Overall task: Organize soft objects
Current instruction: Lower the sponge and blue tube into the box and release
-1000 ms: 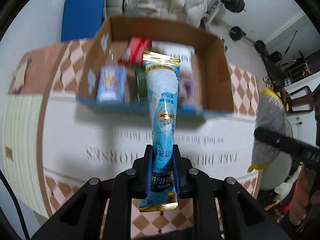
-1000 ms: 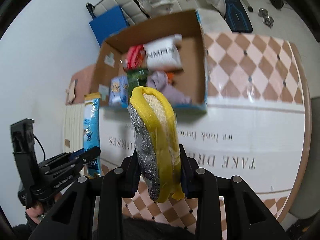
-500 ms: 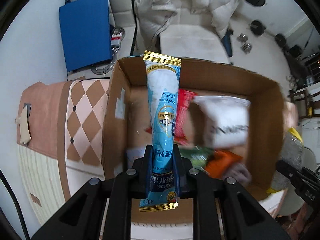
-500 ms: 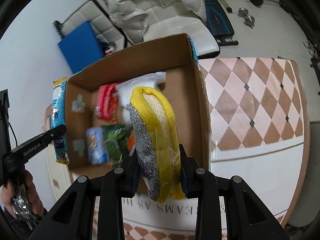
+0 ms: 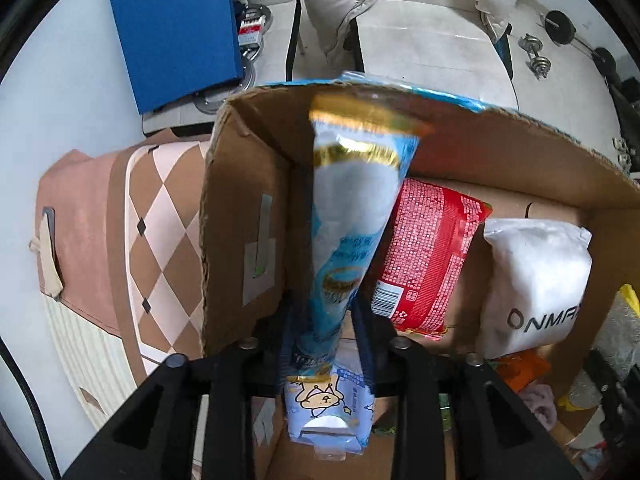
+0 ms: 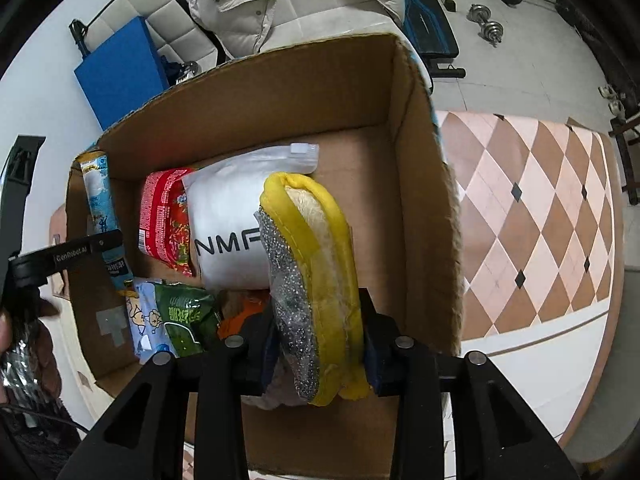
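My left gripper (image 5: pixel 325 344) is shut on a long blue snack pouch (image 5: pixel 352 216) with a gold top, held over the left end of the open cardboard box (image 5: pixel 240 216); the pouch looks blurred. It also shows in the right wrist view (image 6: pixel 102 216). My right gripper (image 6: pixel 316 340) is shut on a yellow-rimmed scrub sponge (image 6: pixel 316 280) with a silver glitter face, held over the box's (image 6: pixel 424 184) right half. In the box lie a red packet (image 5: pixel 424 256), a white pouch (image 5: pixel 536 280), a light blue pack (image 5: pixel 328 412) and a green packet (image 6: pixel 184 316).
The box stands on a table with a brown-and-cream diamond cloth (image 6: pixel 536 200). Behind it are a blue board (image 5: pixel 176 28), a white padded jacket on a chair (image 5: pixel 400 0) and dumbbells (image 6: pixel 486 26) on the floor.
Both grippers have moved forward and down from above the table front to inside the box mouth. Each holds the same item; the blue pouch is now blurred and tilted.
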Motion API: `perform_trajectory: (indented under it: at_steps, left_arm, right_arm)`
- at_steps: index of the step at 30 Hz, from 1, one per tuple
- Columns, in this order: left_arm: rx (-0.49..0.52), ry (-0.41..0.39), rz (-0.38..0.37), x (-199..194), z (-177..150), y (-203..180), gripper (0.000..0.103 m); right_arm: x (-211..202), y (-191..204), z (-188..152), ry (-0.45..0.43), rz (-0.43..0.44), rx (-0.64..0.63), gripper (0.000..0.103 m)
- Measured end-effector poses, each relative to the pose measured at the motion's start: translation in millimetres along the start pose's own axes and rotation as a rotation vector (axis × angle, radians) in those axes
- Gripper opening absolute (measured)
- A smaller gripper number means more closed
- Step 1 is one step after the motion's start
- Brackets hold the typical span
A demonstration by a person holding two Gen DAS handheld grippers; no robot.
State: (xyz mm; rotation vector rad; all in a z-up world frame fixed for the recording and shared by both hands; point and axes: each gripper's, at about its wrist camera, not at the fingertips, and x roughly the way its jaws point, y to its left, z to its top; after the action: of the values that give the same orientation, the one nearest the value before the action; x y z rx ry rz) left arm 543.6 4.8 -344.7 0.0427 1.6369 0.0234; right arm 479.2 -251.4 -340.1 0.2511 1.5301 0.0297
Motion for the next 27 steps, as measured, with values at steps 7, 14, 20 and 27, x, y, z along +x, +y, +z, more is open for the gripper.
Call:
perform_trajectory:
  at_steps: [7,14,20,27]
  left_arm:
    - [-0.009,-0.029,-0.029,-21,-8,4,0.047]
    - [0.024,-0.106,-0.027,-44,-27,4,0.068]
    - [0.037,-0.173,0.002,-55,-66,2,0.085]
    - [0.011,-0.193,-0.026,-50,-117,4,0.100]
  right_arm:
    - [-4,5,-1,0.004,-0.009,-0.007,0.070]
    - [-17,12,-10,-0.007,-0.019,-0.037,0.078]
    - [-25,21,-31,-0.019,-0.053,-0.084,0.101]
    - [-30,21,-62,-0.042,-0.134,-0.081,0.103]
